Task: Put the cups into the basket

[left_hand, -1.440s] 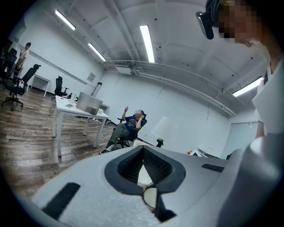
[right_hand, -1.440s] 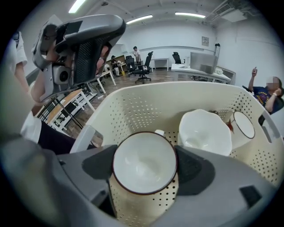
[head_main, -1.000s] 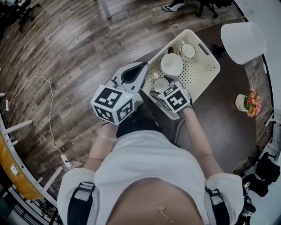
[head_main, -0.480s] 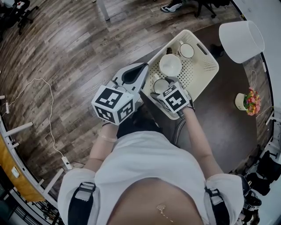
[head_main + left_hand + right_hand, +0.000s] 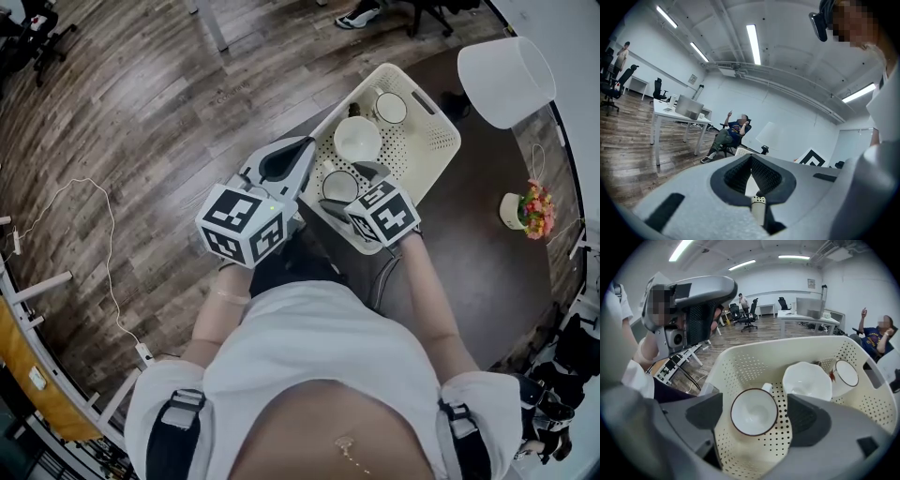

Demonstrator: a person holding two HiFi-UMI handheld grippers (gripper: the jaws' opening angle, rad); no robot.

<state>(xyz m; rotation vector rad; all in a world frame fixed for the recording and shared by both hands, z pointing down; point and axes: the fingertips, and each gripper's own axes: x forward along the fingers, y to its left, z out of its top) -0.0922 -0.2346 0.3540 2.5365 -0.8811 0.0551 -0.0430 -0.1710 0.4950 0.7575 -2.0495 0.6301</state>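
White short-sleeved shirt, dark shoulder straps. Both left tongs and right tongs grey-shelled, with black ribbed pads and black-and-white marker cubes.

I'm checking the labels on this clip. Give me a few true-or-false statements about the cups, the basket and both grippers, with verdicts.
1. Three cups sit in the basket. True.
2. The right gripper is clamped on a cup. False: its jaws stand apart, clear of the nearest cup, which rests on the basket floor.
3. The left gripper holds a cup. False: its jaws are together with nothing between them.
4. The basket lies on the floor. False: it stands on the dark table.
5. A pot of flowers stands on the table. True.
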